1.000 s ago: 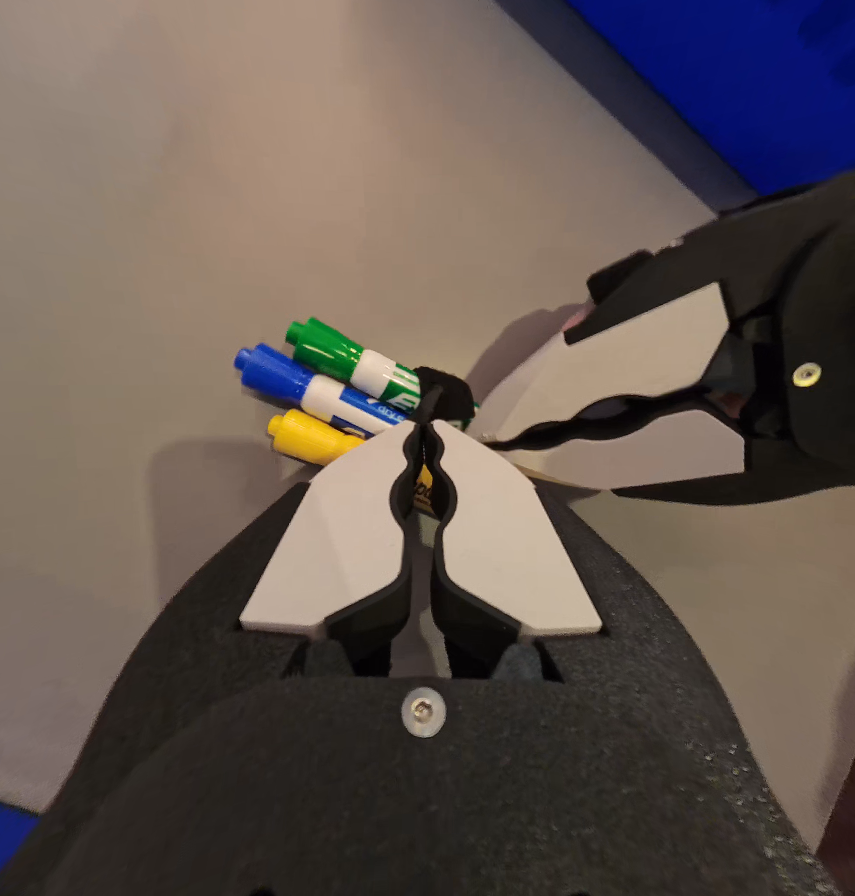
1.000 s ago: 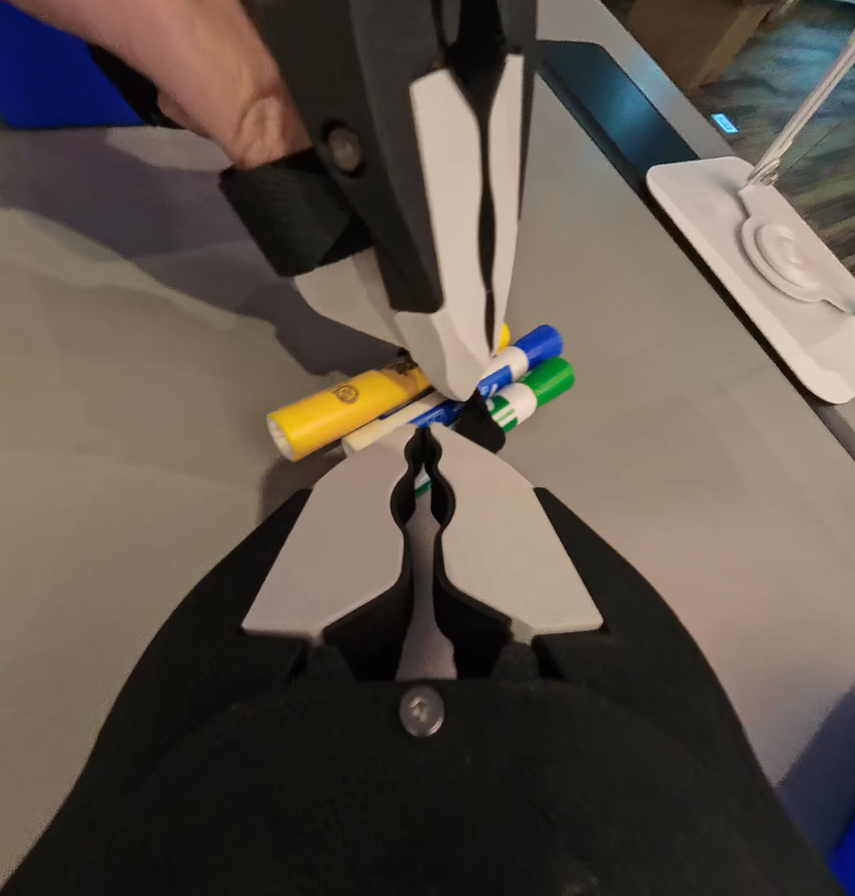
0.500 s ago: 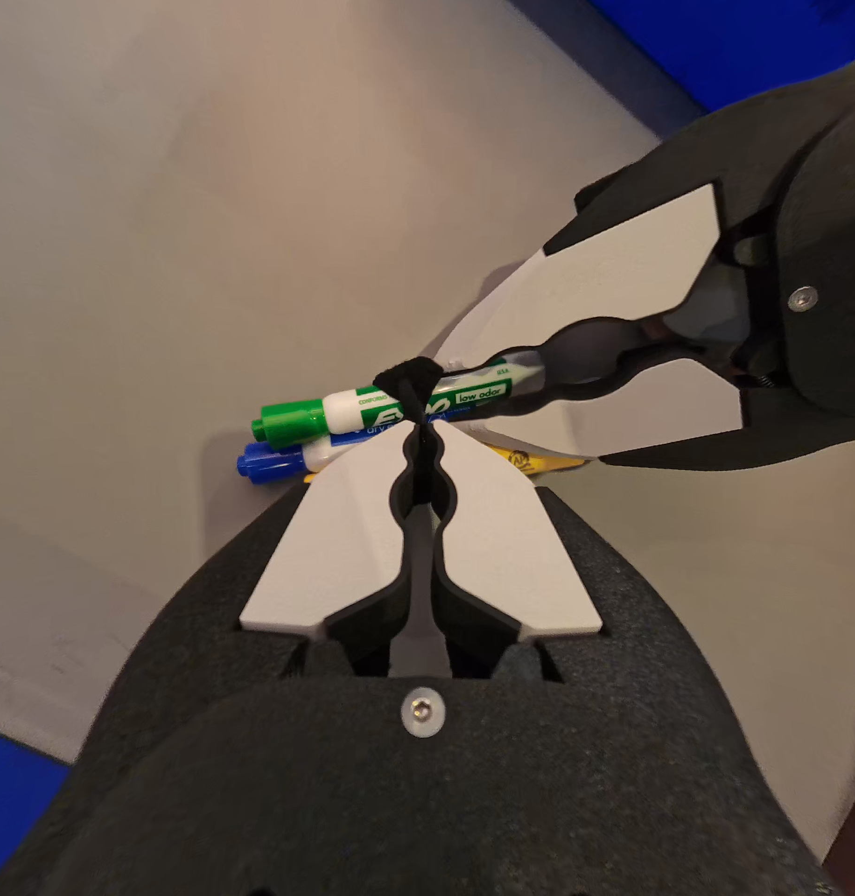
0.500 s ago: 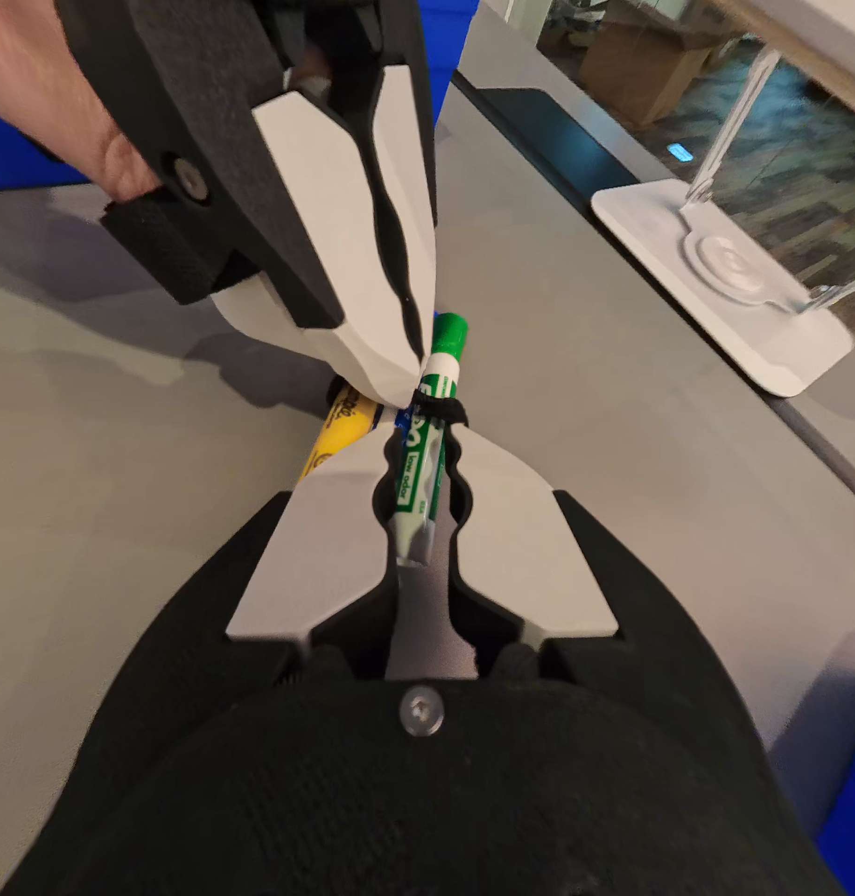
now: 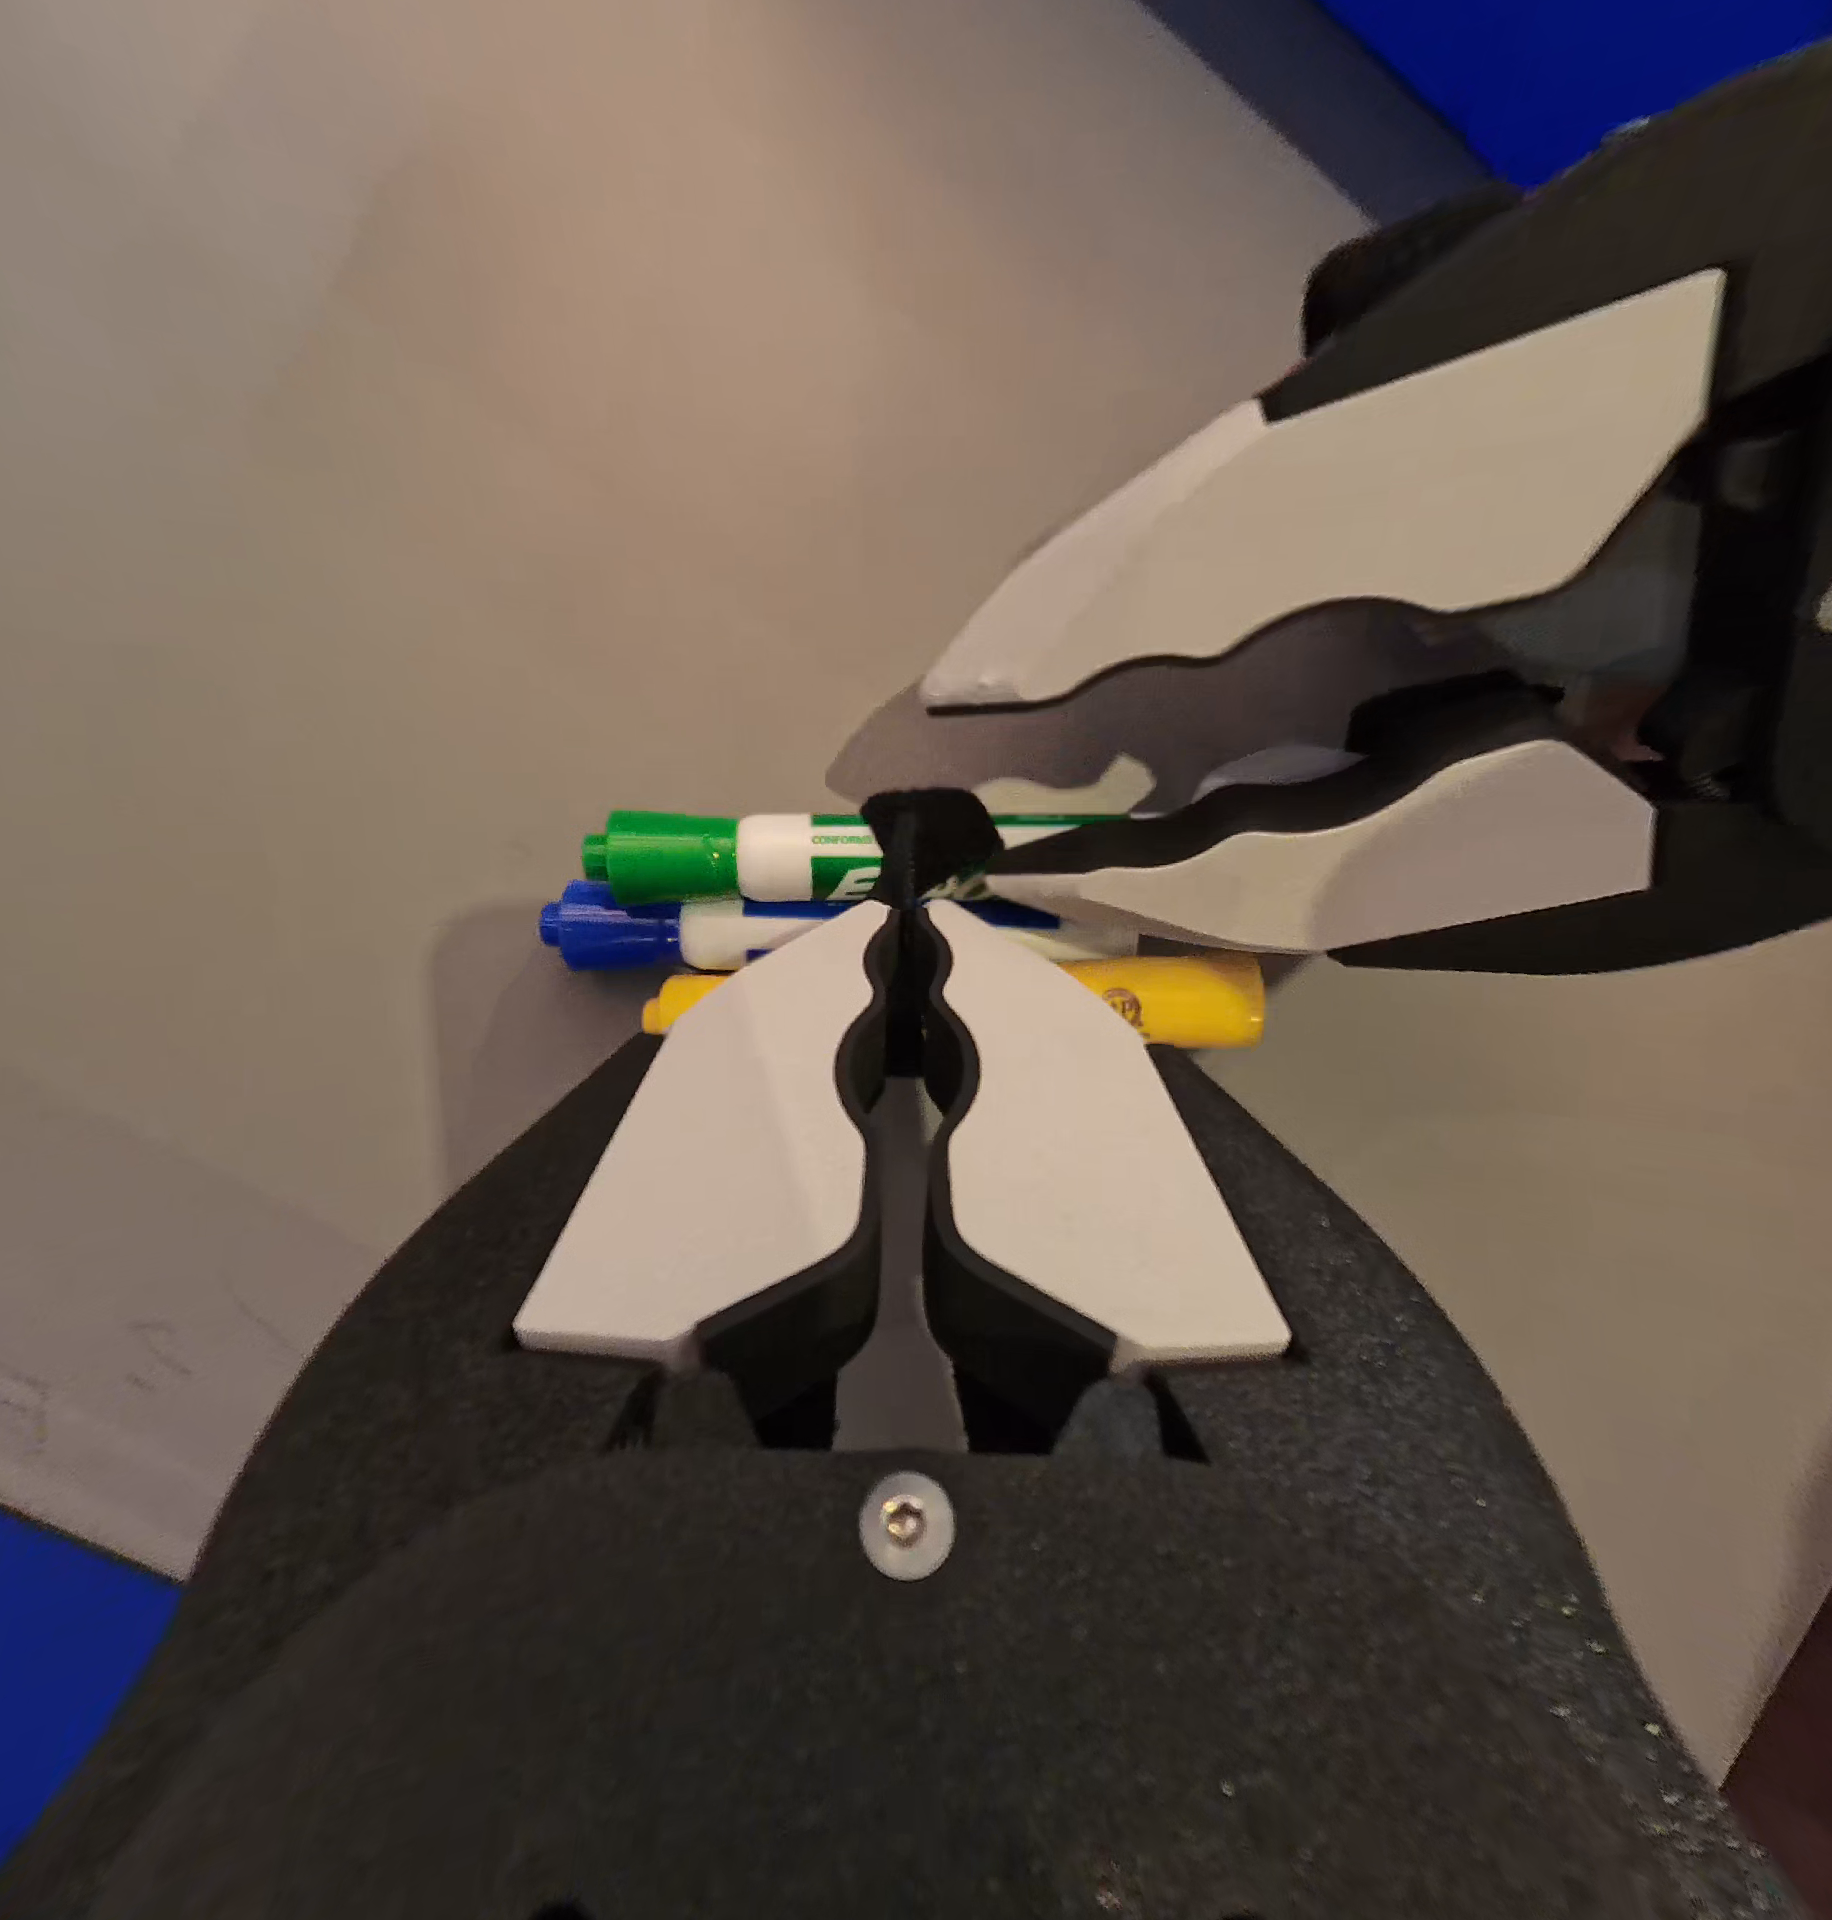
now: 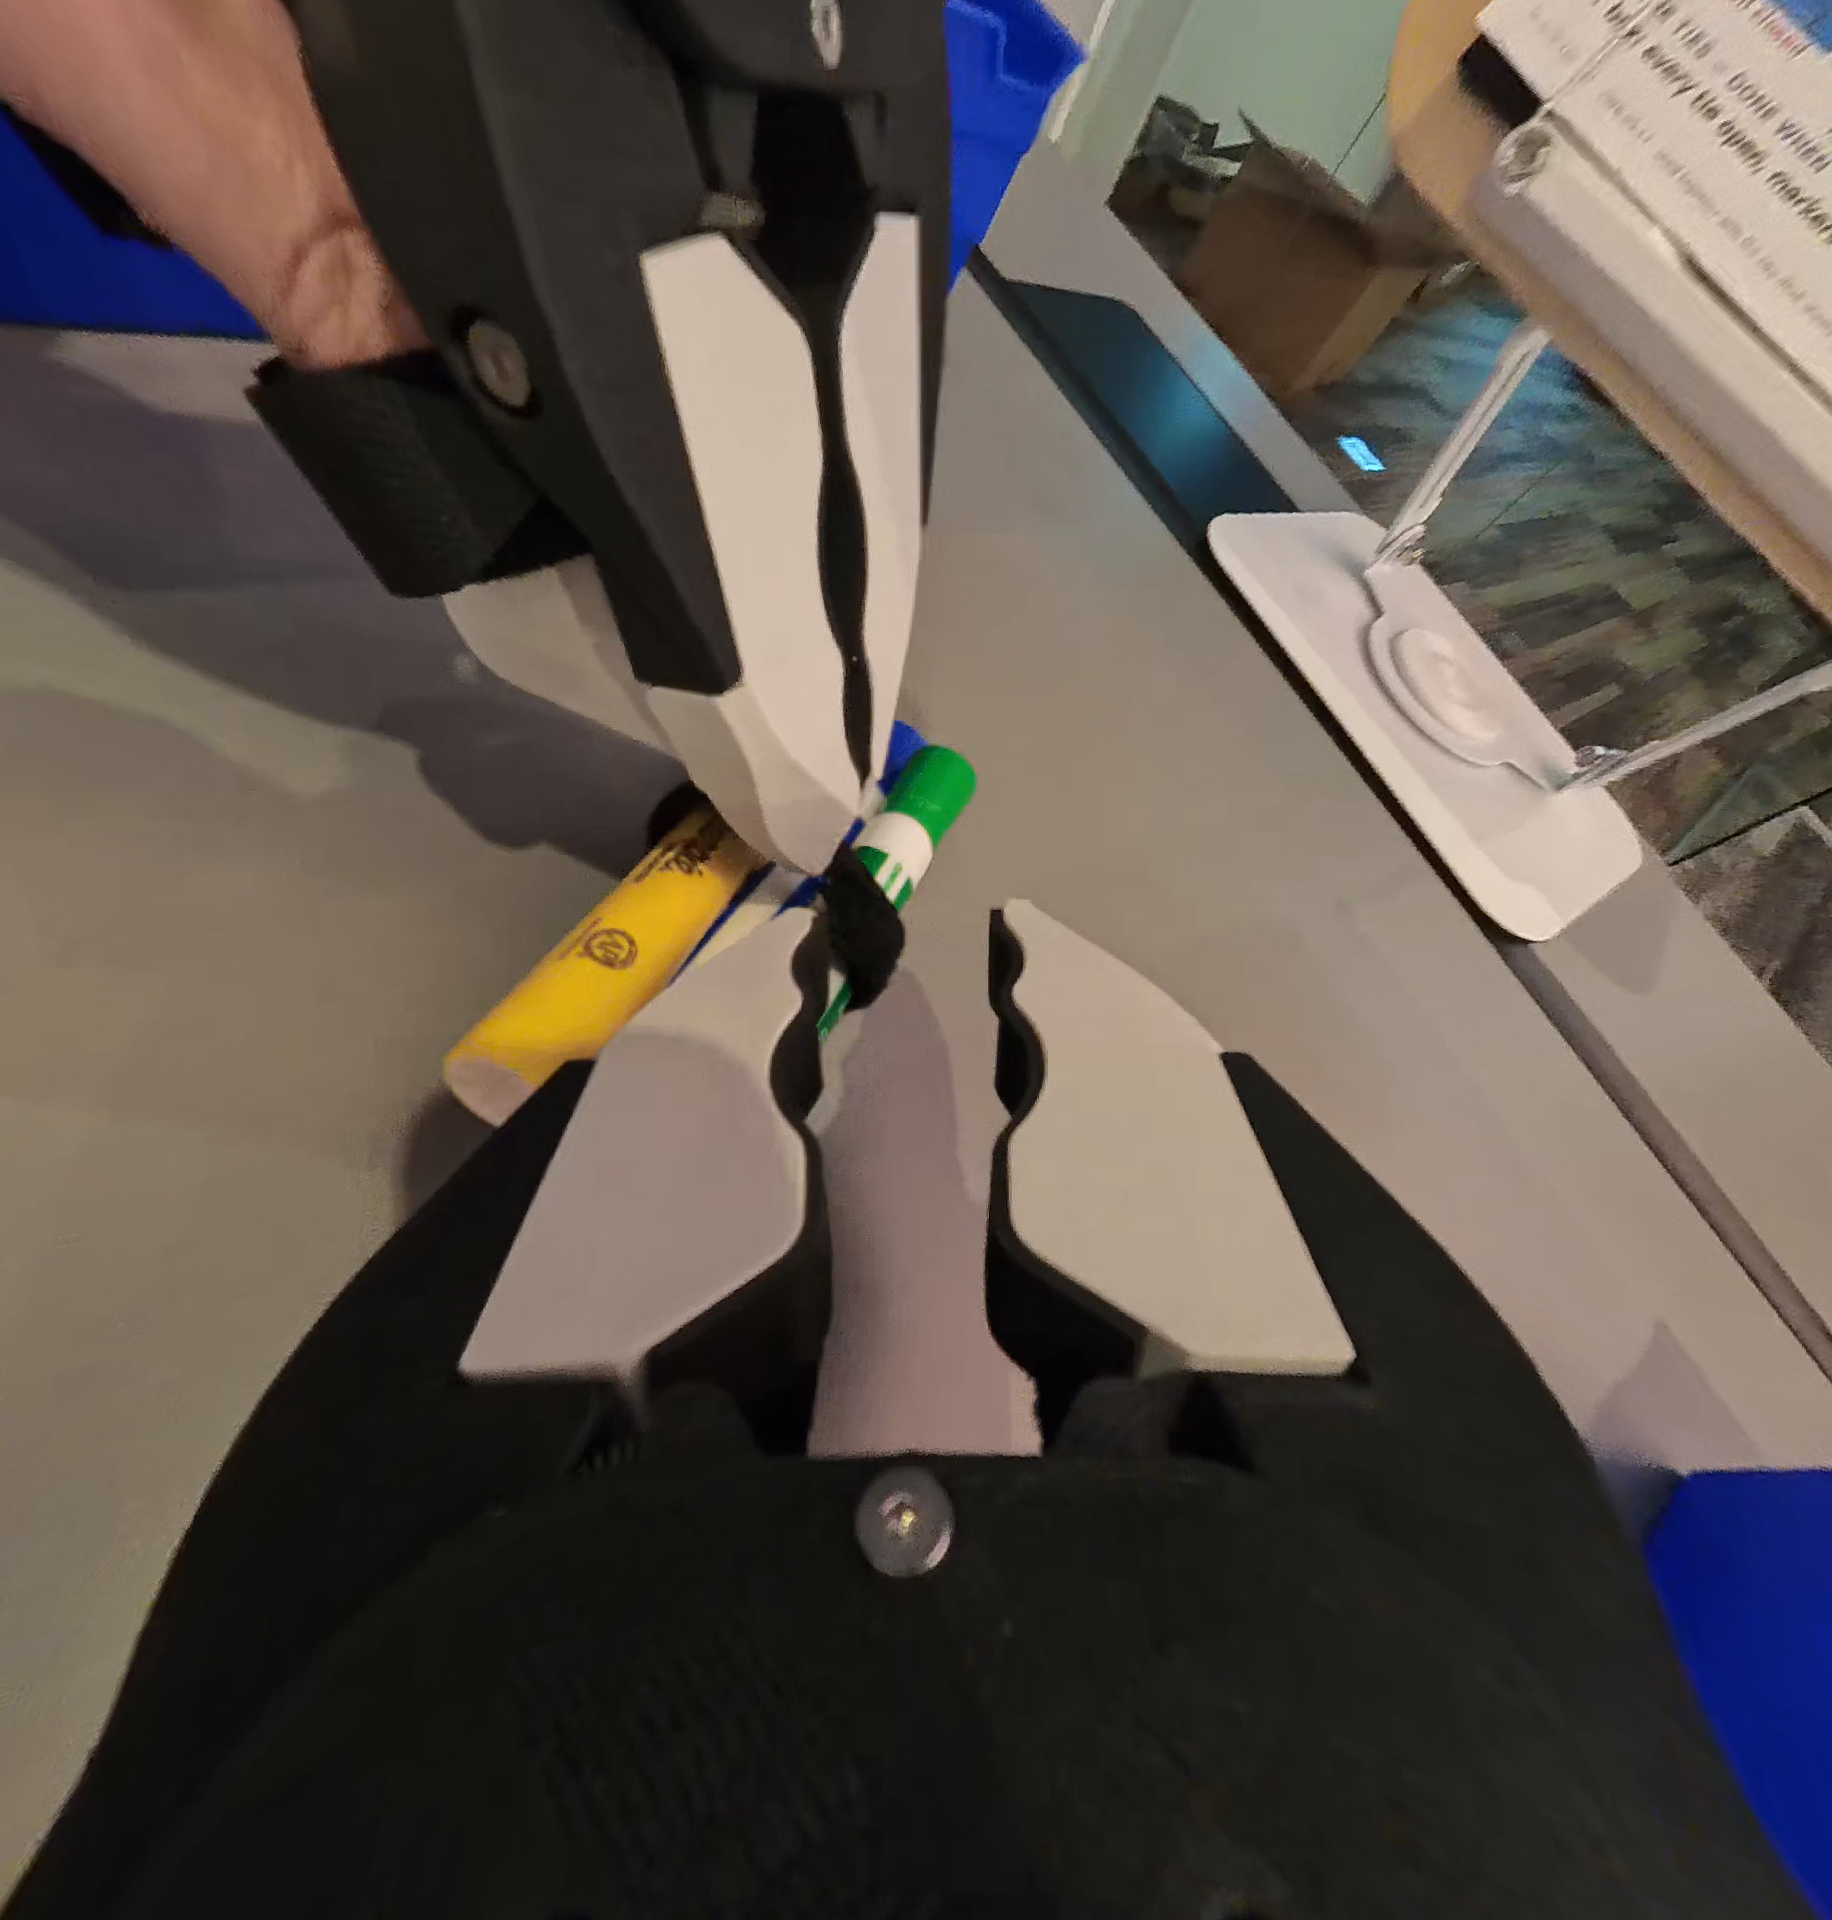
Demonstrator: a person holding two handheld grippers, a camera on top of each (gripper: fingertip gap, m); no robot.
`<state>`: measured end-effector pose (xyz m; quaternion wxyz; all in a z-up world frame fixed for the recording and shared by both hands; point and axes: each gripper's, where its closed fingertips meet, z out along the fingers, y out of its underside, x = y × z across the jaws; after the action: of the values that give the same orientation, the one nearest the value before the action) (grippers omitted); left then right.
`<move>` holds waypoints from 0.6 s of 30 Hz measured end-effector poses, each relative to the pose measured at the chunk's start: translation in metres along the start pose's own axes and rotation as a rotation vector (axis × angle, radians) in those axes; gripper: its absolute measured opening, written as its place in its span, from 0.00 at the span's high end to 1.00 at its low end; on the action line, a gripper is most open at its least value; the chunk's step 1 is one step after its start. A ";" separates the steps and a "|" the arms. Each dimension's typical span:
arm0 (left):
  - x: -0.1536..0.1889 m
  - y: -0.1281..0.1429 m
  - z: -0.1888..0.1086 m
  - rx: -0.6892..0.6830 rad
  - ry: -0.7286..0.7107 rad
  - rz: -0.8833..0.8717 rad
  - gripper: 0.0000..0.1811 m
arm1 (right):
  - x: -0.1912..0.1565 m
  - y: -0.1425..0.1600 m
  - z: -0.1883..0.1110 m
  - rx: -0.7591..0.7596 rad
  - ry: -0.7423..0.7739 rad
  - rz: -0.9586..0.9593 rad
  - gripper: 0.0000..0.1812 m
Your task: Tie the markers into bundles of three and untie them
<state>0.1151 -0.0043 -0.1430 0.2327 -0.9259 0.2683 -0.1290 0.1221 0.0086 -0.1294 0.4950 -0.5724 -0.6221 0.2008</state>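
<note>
Here, in my left wrist view, my left gripper [image 5: 904,914] has its jaws pinched together on the black tie [image 5: 922,831] where it loops over the green marker [image 5: 746,854]. Blue marker [image 5: 621,928] and yellow marker [image 5: 1172,1006] lie just beside it on the grey table [image 5: 372,468]. All three run crosswise, left to right in this view, green and blue caps pointing left. My right gripper [image 5: 953,779] comes in from the right with its jaws apart around the green barrel's other end.

In my right wrist view, the right gripper [image 6: 896,935] is spread open, holding nothing; the green marker points away and slightly right, cap far, and the yellow one [image 6: 600,966] angles off to the left. The left gripper [image 6: 839,831] comes down from above onto the tie [image 6: 865,930].

As I judge it, the tie is coming off. I should keep the pinch firm and draw the band along the barrel's axis, not across it, so the markers don't roll.
</note>
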 end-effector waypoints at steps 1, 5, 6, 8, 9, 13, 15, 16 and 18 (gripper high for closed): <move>0.001 0.000 0.000 0.001 0.002 0.010 0.99 | -0.002 0.003 0.003 -0.014 -0.023 -0.006 0.83; 0.005 -0.002 0.002 0.005 0.012 0.009 1.00 | -0.009 0.011 0.008 -0.031 -0.090 0.028 0.90; 0.007 -0.003 0.002 0.010 0.017 0.007 1.00 | -0.009 0.012 0.008 -0.033 -0.090 0.050 0.90; 0.007 -0.006 0.002 0.017 0.022 0.000 1.00 | -0.006 0.012 0.008 -0.033 -0.070 0.087 0.91; 0.007 -0.007 0.002 0.024 0.024 -0.009 1.00 | -0.003 0.012 0.007 -0.028 -0.053 0.101 0.93; 0.007 -0.014 0.000 0.064 0.059 -0.086 1.00 | 0.004 0.010 0.006 -0.019 0.006 0.121 0.95; 0.007 -0.015 0.001 0.076 0.073 -0.125 0.99 | 0.006 0.012 0.006 -0.027 0.029 0.123 0.97; 0.009 -0.015 0.001 0.077 0.085 -0.146 1.00 | 0.006 0.013 0.007 -0.037 0.028 0.111 0.98; 0.008 -0.012 0.004 0.060 0.081 -0.149 0.99 | 0.004 0.015 0.008 -0.055 0.016 0.080 0.98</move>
<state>0.1281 0.0017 -0.1393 0.2389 -0.9300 0.2037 -0.1913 0.1235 0.0185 -0.1439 0.4756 -0.6118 -0.6000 0.1987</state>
